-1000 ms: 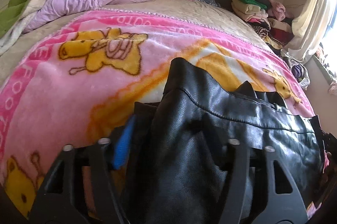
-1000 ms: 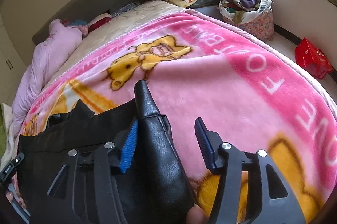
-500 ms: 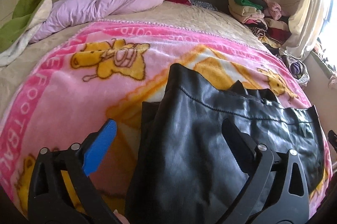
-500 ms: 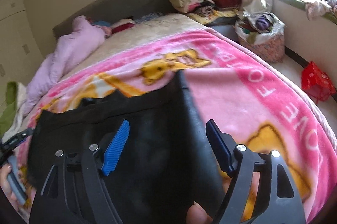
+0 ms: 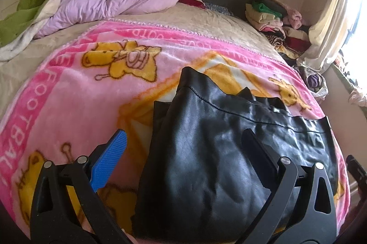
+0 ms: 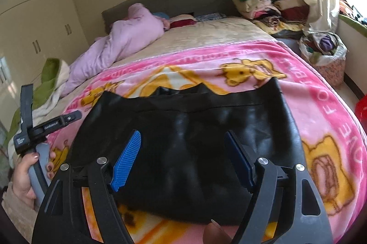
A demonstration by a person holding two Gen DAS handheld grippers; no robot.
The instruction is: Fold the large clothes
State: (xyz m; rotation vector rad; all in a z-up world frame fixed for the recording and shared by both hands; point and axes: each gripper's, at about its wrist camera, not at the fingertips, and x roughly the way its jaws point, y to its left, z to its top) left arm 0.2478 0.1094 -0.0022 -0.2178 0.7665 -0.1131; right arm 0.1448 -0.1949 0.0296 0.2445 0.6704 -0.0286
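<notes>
**A:** You've got the black leather-look garment [image 6: 183, 140] lying folded on the pink blanket [image 5: 68, 95] at the near end of the bed [image 6: 218, 30], its long edge running across in front of you. Judging by the sheen and the thick rolled fold, expect it to be heavy for clothing and slick. It will likely hold a bulge rather than crease flat, and it may slide on the fleece.

**B:** So where should you take hold?

**A:** At the seamed edges or outer corners, I'd say, where the layers stack and the pads can bite. The smooth middle panel looks likely to slip out. Pinch through all layers, or the top one may peel away.

**B:** And your hands now?

**A:** Your left gripper [image 5: 183, 152] hangs over the garment's left end, tilted down toward the bed. Its jaws are spread as wide as they go and empty, the blue pad [image 5: 107, 163] over the blanket and the other finger over the leather. Your right gripper [image 6: 183, 163] sits above the near edge, also angled down. Its jaws are well apart and grip nothing. Your left hand [image 6: 25, 177] shows at the right camera's edge, wrapped round its handle.
</notes>
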